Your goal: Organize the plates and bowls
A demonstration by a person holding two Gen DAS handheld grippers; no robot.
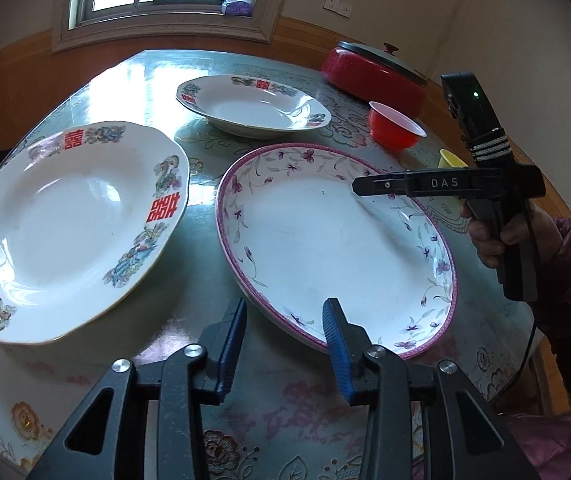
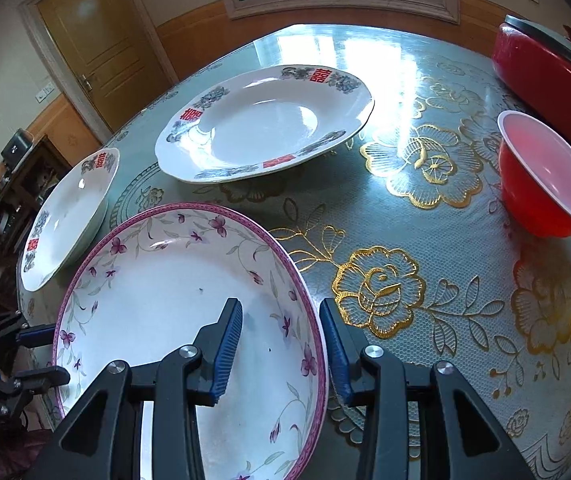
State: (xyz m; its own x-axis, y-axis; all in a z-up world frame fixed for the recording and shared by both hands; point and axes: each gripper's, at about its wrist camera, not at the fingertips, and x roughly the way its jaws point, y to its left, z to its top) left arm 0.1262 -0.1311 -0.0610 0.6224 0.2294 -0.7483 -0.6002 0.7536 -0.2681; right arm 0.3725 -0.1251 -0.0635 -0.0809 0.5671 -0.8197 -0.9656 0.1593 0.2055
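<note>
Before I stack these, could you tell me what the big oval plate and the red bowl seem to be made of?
The oval plate looks like glazed ceramic or porcelain: a glossy white surface with a printed purple flower border and sharp highlights. Melamine cannot be ruled out. The red bowl looks like thin plastic: light glows through its wall, and it has a pale lining and a thin white rim.

Three plates (image 1: 337, 236), two bowls (image 1: 395, 126), one pot (image 1: 373, 70)

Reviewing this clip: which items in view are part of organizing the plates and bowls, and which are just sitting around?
Job:
- oval floral plate
- near white plate with red characters
- far white plate with red characters
- red bowl
- possibly the yellow vessel, mostly hidden

Lying about:
- red lidded pot
- purple packet on the windowsill
</note>
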